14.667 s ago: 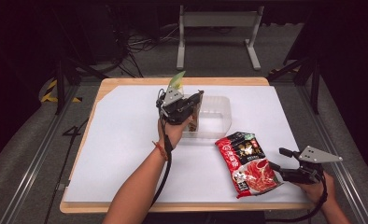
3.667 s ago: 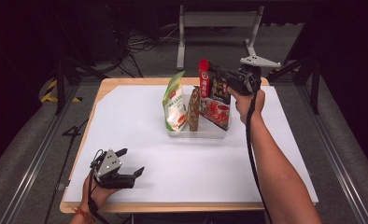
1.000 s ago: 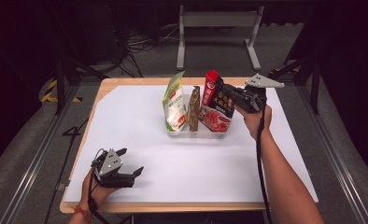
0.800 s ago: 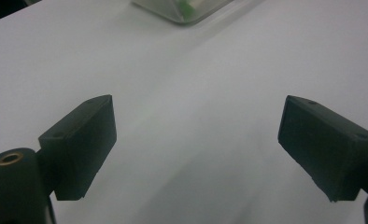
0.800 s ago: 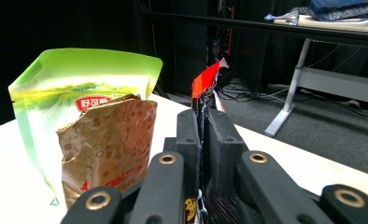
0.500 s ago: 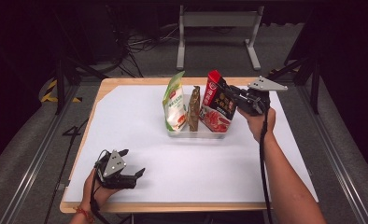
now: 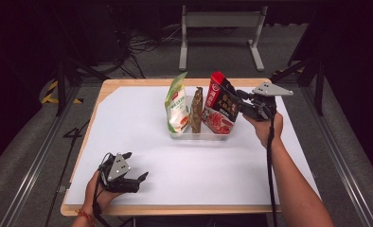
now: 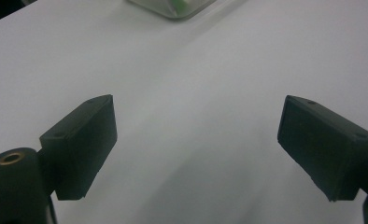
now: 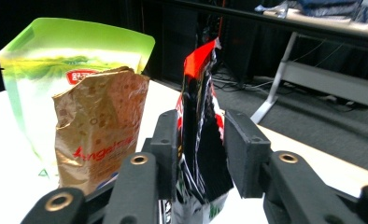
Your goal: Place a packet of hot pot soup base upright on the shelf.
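You work at a wooden table (image 7: 104, 94) under a white sheet (image 7: 142, 142), in a dark room with black surroundings. The floor (image 7: 28, 156) is grey carpet. At twelve o'clock beyond the table stands a grey metal frame (image 7: 222, 14) on two feet. Cables (image 7: 142, 40) sprawl at eleven o'clock, with yellow-black tape (image 7: 57, 92) at ten. Metal rails (image 7: 38, 161) run along both sides.

Both black claws carry grey three-cornered plates and trailing black cables; brass screws dot the right claw (image 9: 203, 149).
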Demonstrator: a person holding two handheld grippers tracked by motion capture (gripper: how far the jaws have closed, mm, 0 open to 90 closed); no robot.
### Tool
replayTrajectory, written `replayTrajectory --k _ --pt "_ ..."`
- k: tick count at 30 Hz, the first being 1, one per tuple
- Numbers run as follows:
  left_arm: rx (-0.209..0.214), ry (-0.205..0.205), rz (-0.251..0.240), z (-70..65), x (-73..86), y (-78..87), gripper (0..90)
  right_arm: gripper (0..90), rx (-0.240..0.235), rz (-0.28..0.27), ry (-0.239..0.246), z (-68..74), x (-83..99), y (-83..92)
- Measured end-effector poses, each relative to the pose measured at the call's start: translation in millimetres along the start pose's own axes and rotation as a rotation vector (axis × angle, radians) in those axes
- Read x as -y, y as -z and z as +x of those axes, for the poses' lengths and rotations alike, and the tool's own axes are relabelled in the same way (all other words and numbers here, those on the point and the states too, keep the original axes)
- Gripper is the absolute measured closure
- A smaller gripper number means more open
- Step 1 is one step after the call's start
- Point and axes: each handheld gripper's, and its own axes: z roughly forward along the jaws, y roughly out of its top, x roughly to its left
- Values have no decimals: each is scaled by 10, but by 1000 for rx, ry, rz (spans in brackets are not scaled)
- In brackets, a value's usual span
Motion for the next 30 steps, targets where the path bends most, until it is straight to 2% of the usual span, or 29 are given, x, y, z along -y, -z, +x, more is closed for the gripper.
replayTrajectory --k 4,8,10,12,14,17,19,21,24,27,30 --pt "3 11 0 -4 -3 -16 126 610 -1 12 6 -1 11 23" --pt "4 -6 12 -26 -9 -22 126 596 6 22 16 11 48 34" --pt "9 8 0 -24 -18 -17 126 580 3 16 -3 2 53 60" --pt "12 18 2 -29 -16 -31 126 576 6 25 12 12 77 72" --pt "10 -2 16 -48 -19 -44 126 573 16 38 33 30 125 60" --pt "9 -6 10 -54 -29 -37 126 562 14 52 40 40 170 57" --pt "17 0 13 -52 -25 -39 126 550 5 46 33 33 190 79" --pt "17 -15 24 -56 -15 -51 126 539 -6 44 32 24 218 107" --pt "18 -14 22 -50 -18 -52 126 497 -15 54 52 32 259 139" --pt "21 -11 19 -53 -18 -52 126 490 -24 51 52 25 290 157" --pt "19 -18 24 -54 -17 -55 126 443 -44 60 53 23 362 176"
